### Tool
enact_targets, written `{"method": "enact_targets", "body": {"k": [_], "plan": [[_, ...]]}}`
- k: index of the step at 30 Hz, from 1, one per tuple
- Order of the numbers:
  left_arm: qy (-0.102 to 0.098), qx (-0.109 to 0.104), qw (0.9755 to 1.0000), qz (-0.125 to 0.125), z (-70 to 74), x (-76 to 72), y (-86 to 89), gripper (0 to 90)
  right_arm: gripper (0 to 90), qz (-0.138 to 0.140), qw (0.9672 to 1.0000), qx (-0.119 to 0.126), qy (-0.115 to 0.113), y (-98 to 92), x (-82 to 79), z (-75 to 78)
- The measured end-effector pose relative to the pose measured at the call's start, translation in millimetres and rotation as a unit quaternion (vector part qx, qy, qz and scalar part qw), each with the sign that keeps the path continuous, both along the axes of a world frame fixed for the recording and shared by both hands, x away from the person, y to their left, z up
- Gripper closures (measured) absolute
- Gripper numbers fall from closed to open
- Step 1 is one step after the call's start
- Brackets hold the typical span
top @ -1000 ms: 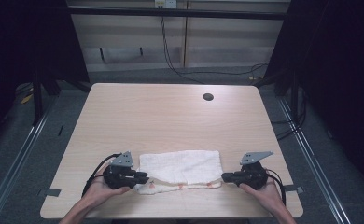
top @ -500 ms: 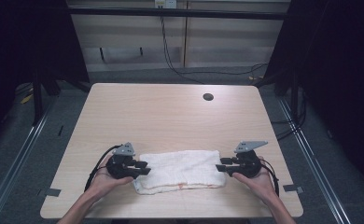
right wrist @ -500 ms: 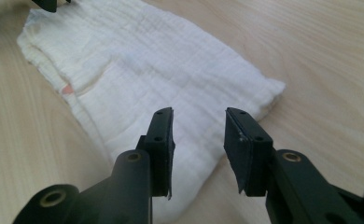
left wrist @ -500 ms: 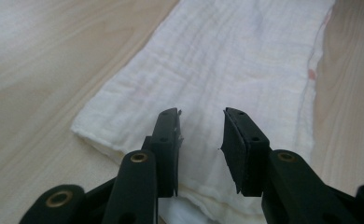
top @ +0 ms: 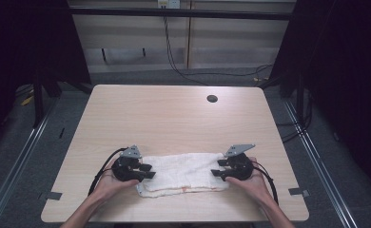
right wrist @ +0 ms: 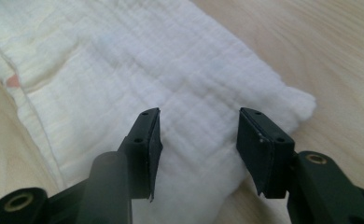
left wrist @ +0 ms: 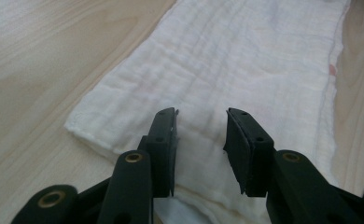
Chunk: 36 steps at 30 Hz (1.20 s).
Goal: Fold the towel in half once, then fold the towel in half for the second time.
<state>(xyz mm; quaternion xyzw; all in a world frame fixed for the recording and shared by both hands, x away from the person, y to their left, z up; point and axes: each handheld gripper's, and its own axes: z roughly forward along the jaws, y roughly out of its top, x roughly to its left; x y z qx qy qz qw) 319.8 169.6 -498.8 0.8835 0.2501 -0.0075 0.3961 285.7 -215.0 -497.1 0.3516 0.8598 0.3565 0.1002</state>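
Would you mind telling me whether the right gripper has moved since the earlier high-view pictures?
Yes. The right gripper has shifted away from the table's near edge, toward the round hole, onto the white towel; its jaws have just been opening, gripping nothing.

The right gripper [right wrist: 194, 144] has just spread its jaws above the folded white cloth [right wrist: 138, 70], gripping nothing.
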Motion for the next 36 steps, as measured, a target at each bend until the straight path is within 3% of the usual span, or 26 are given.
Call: {"method": "enact_targets", "body": {"k": [2,3,4,5,7,11,15,17,19,21,22,24,26,27,28,31,32,33,36], "plan": [[-0.007,-0.003,1.0,-0.001,-0.7,0.5,-3.6,61.3,60.4,-0.009,0.9996,-0.016,-0.023,0.9,-4.8,-1.6],[-0.001,0.003,1.0,-0.001,0.4,0.8,-4.9,61.3,60.4,-0.009,0.9996,-0.016,-0.023,0.9,-4.8,-1.6],[0.002,0.002,1.0,0.001,0.6,1.3,-6.7,60.4,64.7,-0.011,0.9995,-0.018,-0.022,0.0,-5.5,-1.3],[0.006,0.003,1.0,0.001,1.0,1.7,-10.2,59.1,74.7,-0.018,0.9995,-0.02,-0.017,-4.8,-5.4,-0.2],[0.006,0.009,0.9999,-0.001,2.0,2.5,-12.2,59.2,79.8,-0.02,0.9997,-0.009,-0.013,-12.0,-5.1,-0.9],[0.006,0.02,0.9997,-0.008,3.6,4.8,-25.8,56.1,84.0,-0.025,0.9997,0.002,-0.003,-26.3,-6.4,-1.0],[0.012,0.015,0.9997,-0.017,3.3,2.7,-33.4,53.6,84.3,-0.033,0.9995,-0.001,0.002,-35.5,-9.2,0.0],[0.027,0.011,0.9994,-0.021,3.7,2.6,-37.2,55.4,84.3,-0.036,0.9993,0.0,0.003,-40.9,-11.3,0.1],[0.026,0.008,0.9995,-0.018,3.3,-0.9,-39.8,56.7,83.9,-0.039,0.9992,0.003,0.008,-45.7,-14.9,0.3],[0.028,0.014,0.999,-0.031,4.3,-3.6,-41.0,57.1,83.4,-0.036,0.9992,0.01,0.013,-49.7,-21.3,0.5],[0.025,0.005,0.9993,-0.028,2.8,-5.3,-42.1,57.1,82.9,-0.04,0.999,0.008,0.017,-50.7,-23.6,1.2],[0.032,0.005,0.9989,-0.033,3.3,-6.6,-42.8,57.0,82.0,-0.041,0.9989,0.011,0.022,-51.5,-25.1,1.6],[0.032,0.004,0.9989,-0.035,3.2,-7.8,-42.9,56.4,77.9,-0.04,0.9989,0.012,0.022,-52.7,-26.4,2.2],[0.034,0.001,0.9988,-0.036,3.2,-8.0,-43.2,53.4,71.0,-0.047,0.9984,0.02,0.023,-52.9,-27.0,3.6],[0.036,-0.002,0.9987,-0.035,3.5,-8.2,-43.3,53.4,71.0,-0.047,0.9984,0.02,0.023,-52.9,-27.0,3.6],[0.033,0.01,0.9985,-0.041,7.4,-6.7,-41.5,49.1,63.7,-0.051,0.9979,0.036,0.015,-52.3,-28.0,9.8],[0.04,-0.002,0.9984,-0.04,7.6,-5.5,-41.1,48.1,60.1,-0.051,0.9978,0.041,0.01,-52.0,-28.2,12.1],[0.035,-0.008,0.9989,-0.031,11.3,-2.6,-38.0,46.2,56.9,-0.049,0.9976,0.048,0.006,-50.0,-28.6,15.1],[0.04,-0.021,0.9986,-0.027,13.3,1.0,-33.6,46.0,54.3,-0.047,0.9976,0.051,0.003,-46.7,-29.1,17.4]]}}
